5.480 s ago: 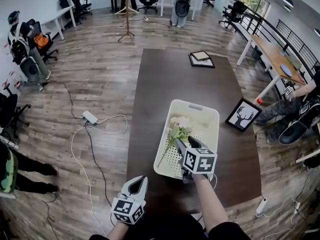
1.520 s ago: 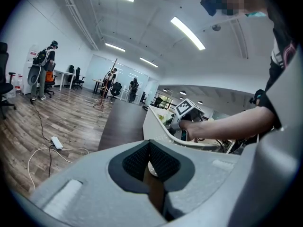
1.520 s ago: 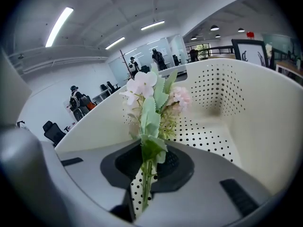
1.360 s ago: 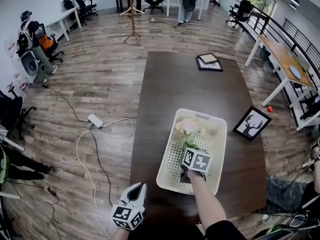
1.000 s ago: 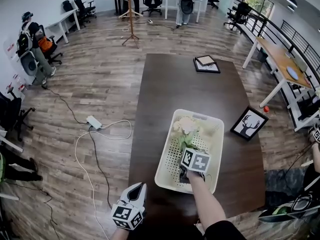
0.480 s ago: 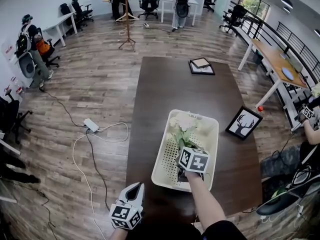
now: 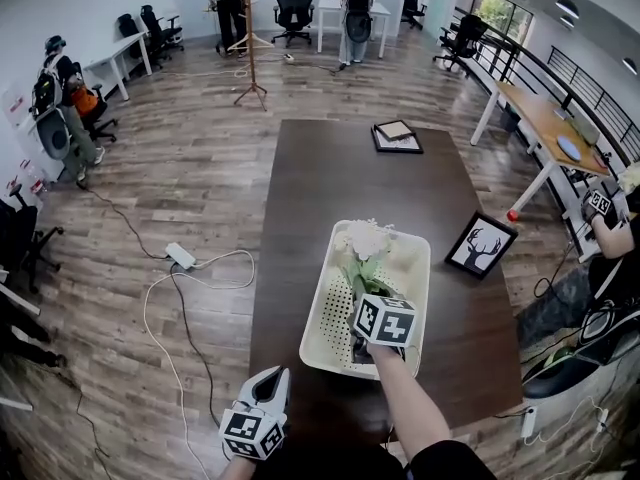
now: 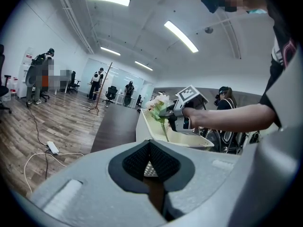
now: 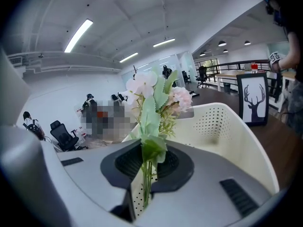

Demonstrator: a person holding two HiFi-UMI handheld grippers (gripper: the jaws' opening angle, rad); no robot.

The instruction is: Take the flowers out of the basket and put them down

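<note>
Head view: our right tongs (image 7: 368, 298) have lifted the flowers (image 7: 362, 243) higher vs a sec ago, blooms above the basket (image 7: 318, 308) on the desk (image 7: 320, 188). Left gripper view: left tongs (image 8: 150, 145) closed, empty. Right gripper view: tongs clamped on the stems.

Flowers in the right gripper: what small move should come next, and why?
Probably raise the right gripper a little: its jaws are shut on the flowers by the stems, but the stem ends seem to hang below the basket rim, so a sideways move toward bare table might snag.
</note>
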